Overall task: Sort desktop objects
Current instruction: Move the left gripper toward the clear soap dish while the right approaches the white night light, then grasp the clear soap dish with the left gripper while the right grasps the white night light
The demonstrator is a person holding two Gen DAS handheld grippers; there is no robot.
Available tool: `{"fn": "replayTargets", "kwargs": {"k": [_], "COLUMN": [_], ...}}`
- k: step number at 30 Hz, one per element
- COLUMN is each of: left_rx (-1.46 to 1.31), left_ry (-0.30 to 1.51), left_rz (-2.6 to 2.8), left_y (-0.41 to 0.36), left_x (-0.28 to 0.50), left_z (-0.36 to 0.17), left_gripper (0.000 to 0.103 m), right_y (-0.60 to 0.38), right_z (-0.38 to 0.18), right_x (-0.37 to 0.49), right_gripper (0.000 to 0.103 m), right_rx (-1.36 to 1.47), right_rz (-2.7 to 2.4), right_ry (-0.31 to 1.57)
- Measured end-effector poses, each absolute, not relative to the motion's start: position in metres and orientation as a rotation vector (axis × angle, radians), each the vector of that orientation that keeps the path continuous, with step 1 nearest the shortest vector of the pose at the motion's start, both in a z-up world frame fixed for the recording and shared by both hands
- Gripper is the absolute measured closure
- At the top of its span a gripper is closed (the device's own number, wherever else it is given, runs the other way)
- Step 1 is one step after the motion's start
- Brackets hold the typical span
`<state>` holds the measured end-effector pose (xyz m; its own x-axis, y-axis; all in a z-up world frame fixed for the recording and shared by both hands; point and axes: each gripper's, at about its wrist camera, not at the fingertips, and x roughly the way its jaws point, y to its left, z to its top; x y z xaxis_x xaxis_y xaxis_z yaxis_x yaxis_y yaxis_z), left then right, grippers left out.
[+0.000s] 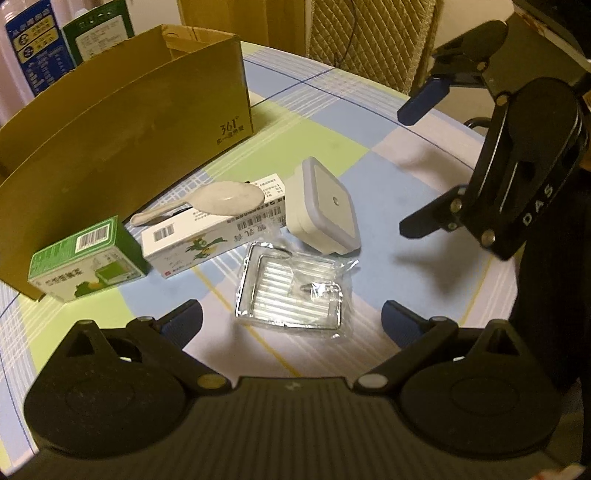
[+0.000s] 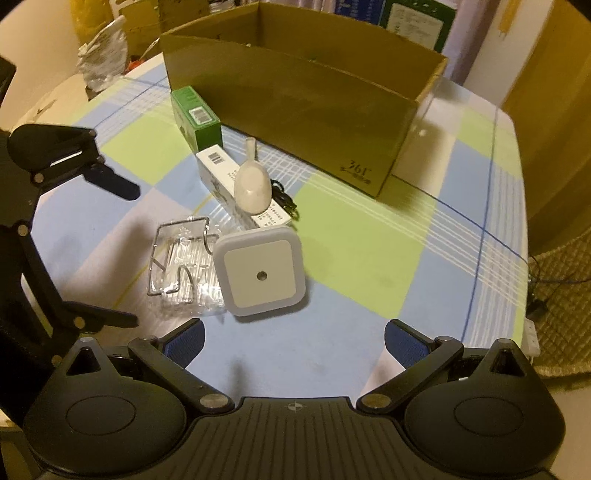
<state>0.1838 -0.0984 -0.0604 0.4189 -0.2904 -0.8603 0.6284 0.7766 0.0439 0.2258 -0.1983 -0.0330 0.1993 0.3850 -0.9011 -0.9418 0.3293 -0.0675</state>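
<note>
On the checked tablecloth lie a green box, a long white box with a white spoon on top, a square white night light, and a wire rack in clear plastic. My left gripper is open and empty just before the rack; it also shows in the right wrist view. My right gripper is open and empty in front of the night light; it also shows in the left wrist view.
An open brown cardboard box stands behind the objects. A black cable lies beside the white box. Cartons and a quilted chair back stand beyond the table. The table edge runs at the right.
</note>
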Motion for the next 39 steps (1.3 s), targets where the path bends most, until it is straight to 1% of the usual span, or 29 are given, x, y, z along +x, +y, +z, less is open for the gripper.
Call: {"fn": "replayTargets", "kwargs": {"k": [5,7,10,11,14,17,23,29,32,35,37,38,39], "left_rx": [0.454,0.468,0.471,0.470,0.449,0.432,0.380,0.213,0.155,0.159,0.157,0.154,0.148], "left_ry": [0.990,0.996,0.998,0.997,1.003,0.993,1.015,1.050,1.045,1.046,1.040,1.033,1.026], "left_rz": [-0.631,-0.643,-0.658,-0.661,-0.674,-0.666,-0.586,-0.356,-0.326,-0.332,-0.334,-0.330,-0.327], "left_y": [-0.108,-0.110,-0.111,-0.112,-0.111,-0.108,-0.085,-0.048,-0.039,-0.038,-0.040,-0.039,-0.038], "left_x": [0.194,0.198,0.205,0.206,0.208,0.206,0.198,0.199,0.198,0.199,0.200,0.200,0.200], "left_z": [-0.071,-0.076,-0.081,-0.081,-0.083,-0.081,-0.078,-0.079,-0.078,-0.079,-0.078,-0.078,-0.078], "left_gripper": [0.006,0.009,0.016,0.021,0.031,0.038,0.038,0.038,0.038,0.037,0.031,0.027,0.026], "right_y": [-0.190,-0.188,-0.185,-0.184,-0.183,-0.181,-0.174,-0.161,-0.153,-0.145,-0.141,-0.141,-0.140], "right_z": [-0.044,-0.047,-0.050,-0.052,-0.057,-0.061,-0.063,-0.066,-0.070,-0.074,-0.077,-0.077,-0.077], "right_x": [0.230,0.232,0.236,0.237,0.240,0.242,0.242,0.242,0.242,0.243,0.243,0.244,0.244], "right_gripper": [0.002,0.002,0.002,0.002,0.002,0.002,0.003,0.004,0.006,0.010,0.015,0.018,0.022], "right_rx": [-0.775,-0.778,-0.780,-0.781,-0.785,-0.789,-0.777,-0.757,-0.737,-0.741,-0.739,-0.736,-0.733], "right_rz": [1.069,1.071,1.076,1.077,1.080,1.080,1.100,1.110,1.114,1.103,1.095,1.090,1.085], "right_ry": [0.945,0.953,0.968,0.972,0.987,0.994,0.996,1.008,1.026,1.036,1.043,1.045,1.046]}}
